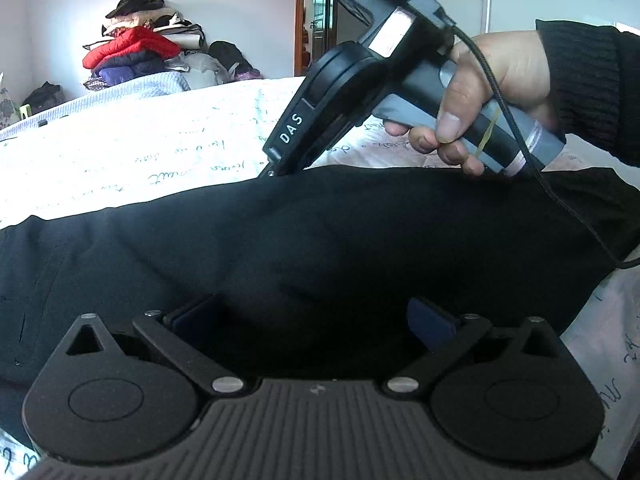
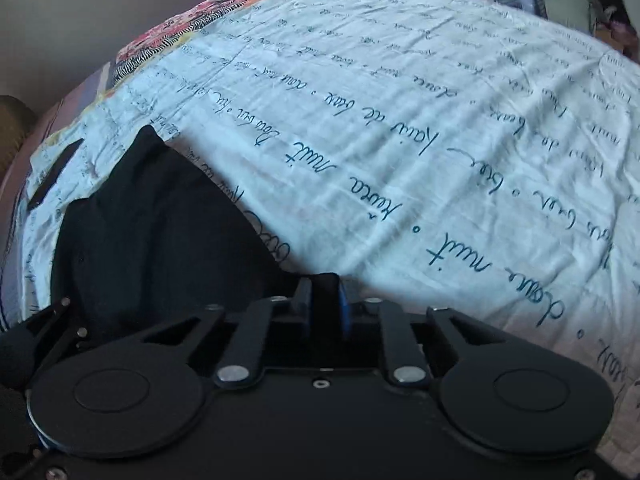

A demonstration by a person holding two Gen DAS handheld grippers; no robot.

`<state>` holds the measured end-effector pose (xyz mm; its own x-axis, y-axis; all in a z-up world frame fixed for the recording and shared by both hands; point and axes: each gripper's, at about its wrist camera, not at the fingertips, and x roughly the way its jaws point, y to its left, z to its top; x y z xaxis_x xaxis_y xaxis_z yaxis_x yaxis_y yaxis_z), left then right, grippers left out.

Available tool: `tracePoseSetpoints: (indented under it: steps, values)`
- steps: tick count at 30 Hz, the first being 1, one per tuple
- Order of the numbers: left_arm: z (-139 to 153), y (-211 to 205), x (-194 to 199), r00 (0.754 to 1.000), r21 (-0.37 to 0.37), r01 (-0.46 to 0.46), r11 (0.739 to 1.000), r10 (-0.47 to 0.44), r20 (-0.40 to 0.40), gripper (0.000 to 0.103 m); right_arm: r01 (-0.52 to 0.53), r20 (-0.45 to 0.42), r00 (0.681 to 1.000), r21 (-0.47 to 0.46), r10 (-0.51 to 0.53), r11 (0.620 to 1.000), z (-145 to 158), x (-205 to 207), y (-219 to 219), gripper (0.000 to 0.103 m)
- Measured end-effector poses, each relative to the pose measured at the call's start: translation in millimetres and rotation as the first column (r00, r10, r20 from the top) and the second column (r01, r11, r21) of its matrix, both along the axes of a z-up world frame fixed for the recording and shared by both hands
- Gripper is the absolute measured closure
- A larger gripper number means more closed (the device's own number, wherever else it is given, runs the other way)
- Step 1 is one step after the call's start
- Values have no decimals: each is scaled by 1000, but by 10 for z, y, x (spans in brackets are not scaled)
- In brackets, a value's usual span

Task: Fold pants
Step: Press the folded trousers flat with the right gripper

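Black pants lie spread on a white bed sheet with handwriting print. My left gripper hovers low over the near part of the pants, its jaws wide open and nothing between the pads. At the far edge of the pants, a hand holds my right gripper, whose tip dips behind the fabric. In the right wrist view the right gripper is shut, with a fold of the black pants pinched between its fingers at the edge next to the sheet.
A pile of clothes with a red jacket sits at the far end of the bed. A black cable trails from the right gripper over the pants. A small flat black object lies on the sheet beyond the pants. A patterned blanket borders the sheet.
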<state>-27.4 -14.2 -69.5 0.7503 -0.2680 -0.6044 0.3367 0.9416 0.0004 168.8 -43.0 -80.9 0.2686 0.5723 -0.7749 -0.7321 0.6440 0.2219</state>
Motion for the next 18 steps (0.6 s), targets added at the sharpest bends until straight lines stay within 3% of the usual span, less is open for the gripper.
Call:
tracePoseSetpoints:
  steps: [3,7,11,12,15,18]
  values:
    - [-22,12,8,1000,3,-1,1000,1,3,0,6,26,1000,10,-6,1000,73,1,-42,96]
    - [-18,14,-14,1000,4,-4,1000,4,6,0,83,41,995,105,-88,991,200,134,-213,100]
    - [-20,-3,-22,1000,12,-4,1000,4,6,0,176,22,984,63,-177,982,-180,337,-279,103]
    - [-11,1,-24,1000,11,-4,1000,3,5,0,195,-4,981,105,-195,975,-195,345,-320,103]
    - [-1,-5,-43,1000,10,-6,1000,6,9,0,244,-52,970,168,-239,955,-55,326,-430,103]
    - [2,-23,-47,1000,11,-10,1000,10,11,0,204,-21,978,256,-206,945,166,120,-453,102]
